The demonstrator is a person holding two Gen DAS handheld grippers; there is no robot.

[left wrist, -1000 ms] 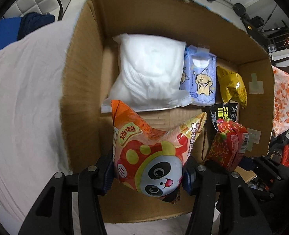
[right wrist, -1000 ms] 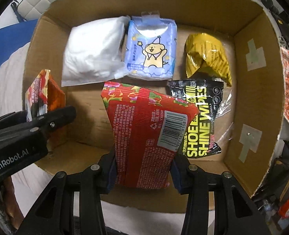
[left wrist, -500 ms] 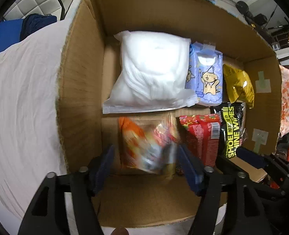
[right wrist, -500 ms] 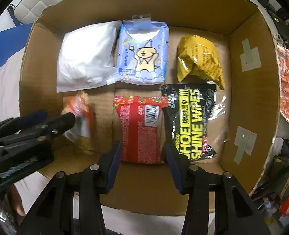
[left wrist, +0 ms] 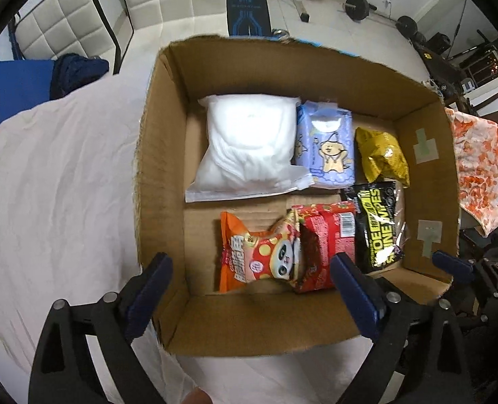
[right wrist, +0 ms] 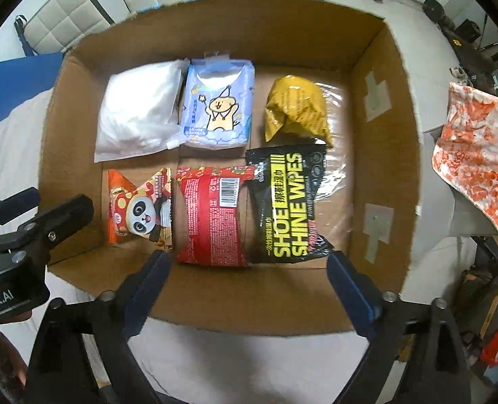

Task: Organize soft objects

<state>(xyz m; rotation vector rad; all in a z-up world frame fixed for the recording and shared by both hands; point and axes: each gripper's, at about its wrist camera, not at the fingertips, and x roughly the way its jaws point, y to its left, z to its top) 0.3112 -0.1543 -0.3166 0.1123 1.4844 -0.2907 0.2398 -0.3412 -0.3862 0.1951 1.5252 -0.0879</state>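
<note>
An open cardboard box (left wrist: 161, 155) (right wrist: 380, 141) sits on a white sheet. Inside lie a white pouch (left wrist: 245, 144) (right wrist: 137, 114), a blue cartoon pack (left wrist: 326, 148) (right wrist: 218, 107), a yellow bag (left wrist: 382, 155) (right wrist: 296, 111), a black shoe-wipes pack (left wrist: 377, 232) (right wrist: 289, 205), a red packet (left wrist: 326, 242) (right wrist: 212, 215) and an orange panda packet (left wrist: 259, 252) (right wrist: 137, 208). My left gripper (left wrist: 252, 286) is open and empty above the box's near wall. My right gripper (right wrist: 249, 282) is open and empty above the near wall too. The left gripper also shows in the right wrist view (right wrist: 30, 215).
The white sheet (left wrist: 57, 185) spreads left of the box. An orange-and-white cloth (left wrist: 481, 165) (right wrist: 474, 155) hangs right of the box. A blue mat (left wrist: 9, 91) and padded white chairs stand behind, with weights on the far floor.
Both grippers opened and let go: the panda packet and the red packet dropped onto the box floor. Both grippers have pulled back and up from the box.
</note>
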